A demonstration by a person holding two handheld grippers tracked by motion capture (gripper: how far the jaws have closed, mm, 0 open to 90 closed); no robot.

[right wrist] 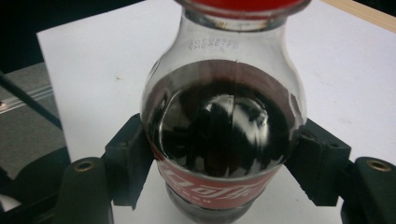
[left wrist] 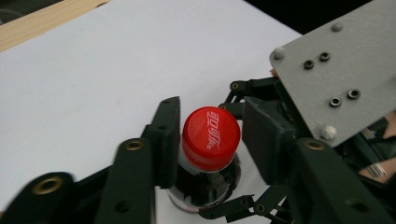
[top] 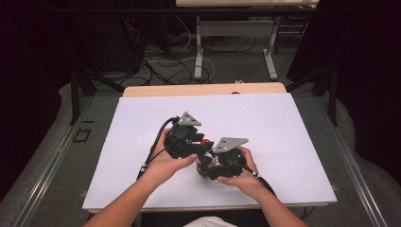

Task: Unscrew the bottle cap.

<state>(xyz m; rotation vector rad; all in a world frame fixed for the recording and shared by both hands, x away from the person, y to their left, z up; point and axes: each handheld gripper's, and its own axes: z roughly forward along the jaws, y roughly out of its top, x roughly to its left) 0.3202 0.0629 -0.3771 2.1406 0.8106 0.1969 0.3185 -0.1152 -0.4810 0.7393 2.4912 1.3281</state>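
Observation:
A small cola bottle (right wrist: 224,130) with dark drink and a red label stands upright on the white tabletop (top: 283,132). My right gripper (right wrist: 224,149) is shut on its body, one pad pressing each side just above the label. The bottle's red cap (left wrist: 211,137) sits between the jaws of my left gripper (left wrist: 212,112); the left pad lies against the cap and a thin gap shows at the right pad. In the high view both grippers meet at the table's middle front, the left gripper (top: 202,144) above the right gripper (top: 208,165), with the cap (top: 205,141) peeking out between them.
The right gripper's grey plate (left wrist: 336,70) sits close beside the left jaws. White surface spreads on all sides of the bottle, with a wooden table edge (top: 203,89) at the far side. Beyond it are table legs and cables on the floor (top: 179,61).

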